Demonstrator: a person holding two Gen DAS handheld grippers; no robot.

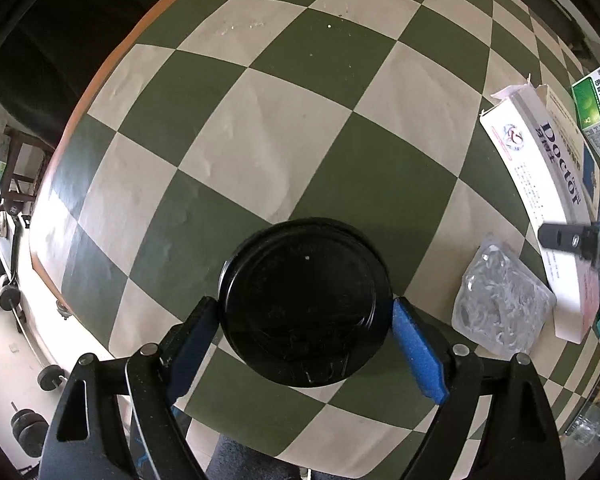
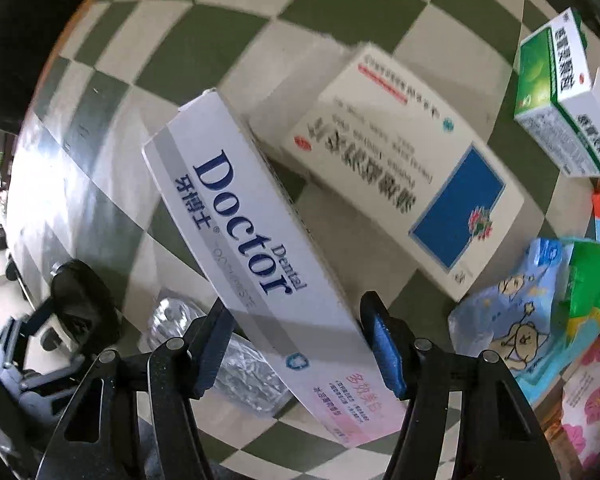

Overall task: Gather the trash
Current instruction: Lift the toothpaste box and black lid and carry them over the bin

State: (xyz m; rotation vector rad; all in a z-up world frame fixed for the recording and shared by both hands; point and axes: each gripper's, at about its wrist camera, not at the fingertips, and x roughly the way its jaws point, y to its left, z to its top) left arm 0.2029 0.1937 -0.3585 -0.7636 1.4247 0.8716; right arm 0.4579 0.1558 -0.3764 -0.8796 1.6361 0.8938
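My left gripper (image 1: 304, 316) is shut on a black round lid (image 1: 304, 304), its blue pads pressed to both sides, above the green-and-cream checkered tablecloth (image 1: 300, 120). My right gripper (image 2: 296, 316) straddles the long white "Dental Doctor" toothpaste box (image 2: 244, 236); the jaws stand open around it, a small gap on each side. The box also shows in the left wrist view (image 1: 540, 168), with the right gripper's finger (image 1: 564, 238) over it. A crumpled clear plastic blister (image 1: 500, 304) lies beside the box; it also shows in the right wrist view (image 2: 236, 360).
A white-and-blue medicine box (image 2: 404, 160) and a green-and-white box (image 2: 560, 92) lie further right. Cartoon-print packets (image 2: 516, 320) and a floral packet (image 2: 596, 400) crowd the right edge. The table's orange rim (image 1: 100, 76) curves at left, dumbbells (image 1: 28, 428) on the floor below.
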